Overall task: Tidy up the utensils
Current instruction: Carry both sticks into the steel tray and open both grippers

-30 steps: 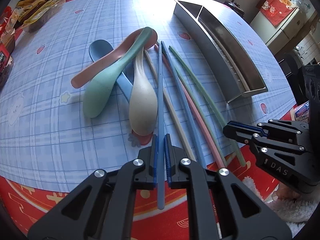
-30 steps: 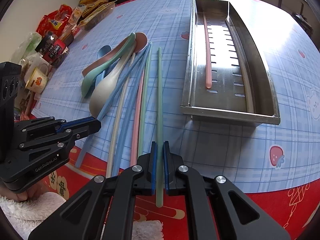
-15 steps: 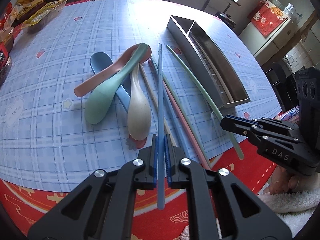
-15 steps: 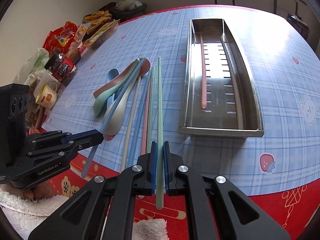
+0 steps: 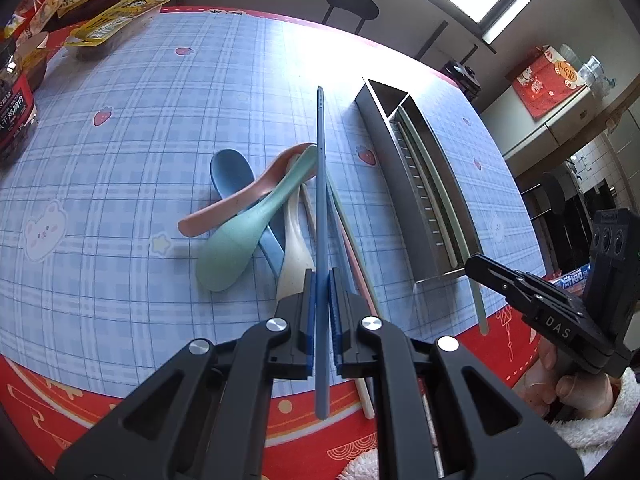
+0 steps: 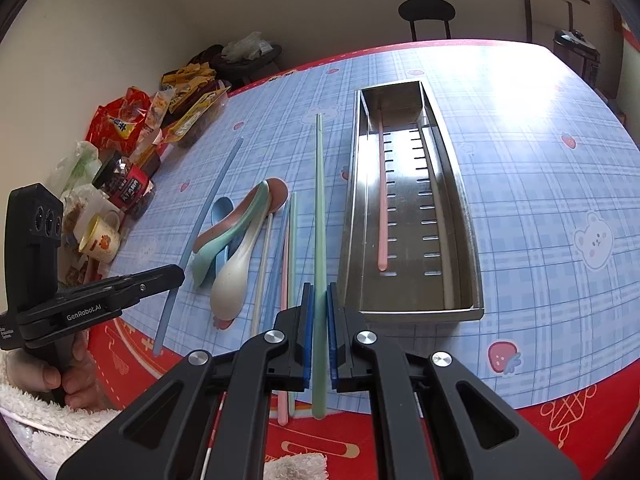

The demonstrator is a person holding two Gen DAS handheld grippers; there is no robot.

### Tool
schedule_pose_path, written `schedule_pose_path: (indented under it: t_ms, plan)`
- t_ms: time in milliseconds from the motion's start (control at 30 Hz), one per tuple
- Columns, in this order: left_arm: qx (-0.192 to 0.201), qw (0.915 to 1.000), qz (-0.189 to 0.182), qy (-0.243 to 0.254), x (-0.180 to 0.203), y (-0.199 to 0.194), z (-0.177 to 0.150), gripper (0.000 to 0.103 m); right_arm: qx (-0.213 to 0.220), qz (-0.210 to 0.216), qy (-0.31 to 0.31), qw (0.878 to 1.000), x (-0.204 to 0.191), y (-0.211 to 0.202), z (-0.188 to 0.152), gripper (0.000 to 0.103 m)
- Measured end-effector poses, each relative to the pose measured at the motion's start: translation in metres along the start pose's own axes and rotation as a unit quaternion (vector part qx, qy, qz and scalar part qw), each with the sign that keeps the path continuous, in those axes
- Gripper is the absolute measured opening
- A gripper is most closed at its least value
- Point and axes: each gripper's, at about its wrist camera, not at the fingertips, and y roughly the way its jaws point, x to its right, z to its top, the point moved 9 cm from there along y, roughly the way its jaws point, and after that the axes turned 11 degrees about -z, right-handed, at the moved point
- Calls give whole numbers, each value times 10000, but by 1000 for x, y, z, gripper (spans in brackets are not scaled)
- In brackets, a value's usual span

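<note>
My left gripper (image 5: 321, 280) is shut on a blue chopstick (image 5: 320, 184) and holds it lifted above the pile. My right gripper (image 6: 319, 296) is shut on a green chopstick (image 6: 319, 208), lifted to the left of the steel tray (image 6: 468, 216). A pink chopstick (image 6: 382, 208) and a pale one lie in the tray. On the table lie a blue spoon (image 5: 232, 170), pink spoon (image 5: 240, 204), green spoon (image 5: 236, 248), cream spoon (image 6: 234, 280) and several chopsticks (image 6: 286, 256). The right gripper (image 5: 480, 264) shows in the left wrist view with its green chopstick (image 5: 452, 216) over the tray (image 5: 404, 192).
Snack bags (image 6: 120, 128), a jar (image 6: 126, 186) and a mug (image 6: 100, 240) crowd the table's left side. A black stool (image 6: 426, 14) stands beyond the far edge. The red table border (image 6: 560, 412) runs along the near edge.
Both grippers have risen and pulled back with their chopsticks, so more of the room shows. The green chopstick has swung toward the tray. The spoons have not moved.
</note>
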Motion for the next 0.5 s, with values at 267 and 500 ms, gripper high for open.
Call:
schedule_pose_path:
  t_ms: [267,500]
  plan:
    - [-84,9991,-331,-258,24,9,31,11,96,-130,452,9988,31,-2,15,7]
    - [-365,9958,-675,-499,57,41,57,11,27,-310,727,9969,59,6,26,7]
